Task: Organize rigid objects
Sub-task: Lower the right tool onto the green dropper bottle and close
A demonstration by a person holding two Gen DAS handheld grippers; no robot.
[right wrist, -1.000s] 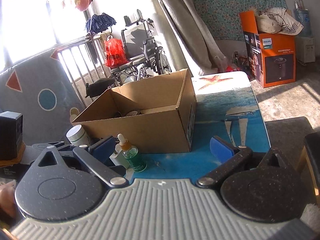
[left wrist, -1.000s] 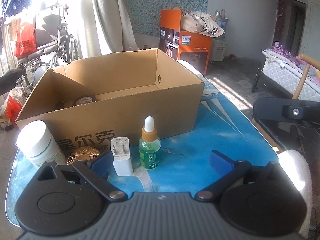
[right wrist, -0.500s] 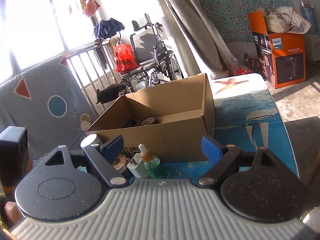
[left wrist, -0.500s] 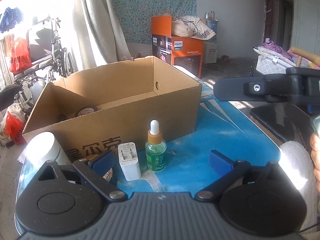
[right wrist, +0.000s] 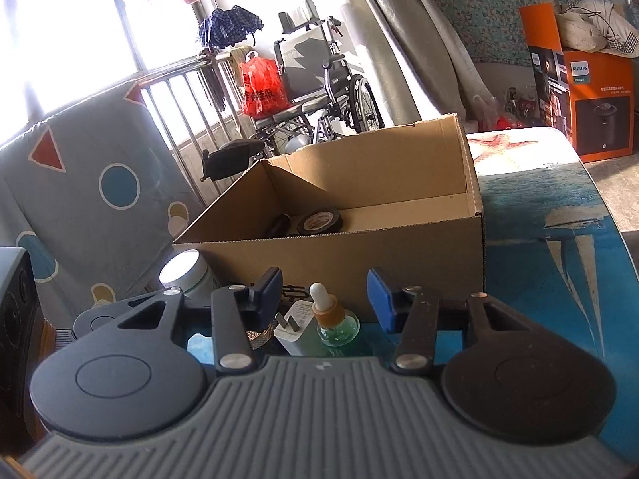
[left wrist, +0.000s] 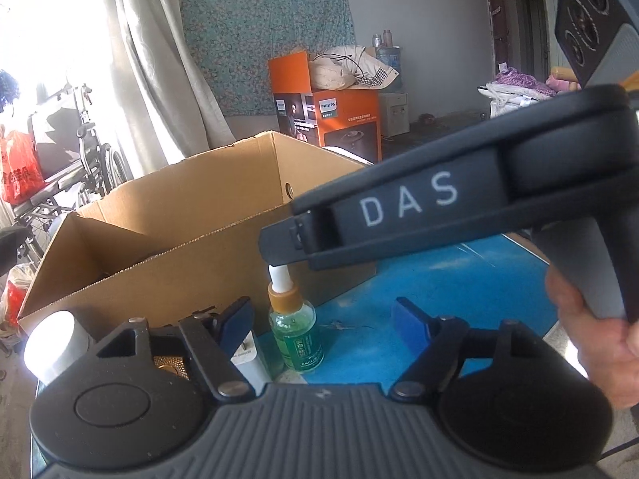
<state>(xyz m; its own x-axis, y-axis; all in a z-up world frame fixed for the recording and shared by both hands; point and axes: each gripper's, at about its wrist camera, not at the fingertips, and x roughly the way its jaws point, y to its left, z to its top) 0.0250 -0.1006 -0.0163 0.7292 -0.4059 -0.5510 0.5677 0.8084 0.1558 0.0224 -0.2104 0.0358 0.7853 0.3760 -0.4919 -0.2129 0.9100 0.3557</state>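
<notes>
Left wrist view: an open brown cardboard box (left wrist: 207, 215) stands on the blue printed table (left wrist: 459, 295). In front of it, a green glass dropper bottle with an orange collar (left wrist: 294, 329) stands upright, beside a white plug adapter (left wrist: 249, 361) and a white-lidded round jar (left wrist: 54, 345). The black arm of the right gripper (left wrist: 419, 215) crosses the view, directly above the bottle's white tip. The left gripper (left wrist: 321, 319) has just been closing; its jaws are partly open, the bottle between them untouched.

Right wrist view: a black tape roll (right wrist: 319, 219) lies inside the box. The right gripper (right wrist: 325, 297) has just been closing too, half open, and the bottle stands between its blue pads (right wrist: 381, 295), not pressed.
</notes>
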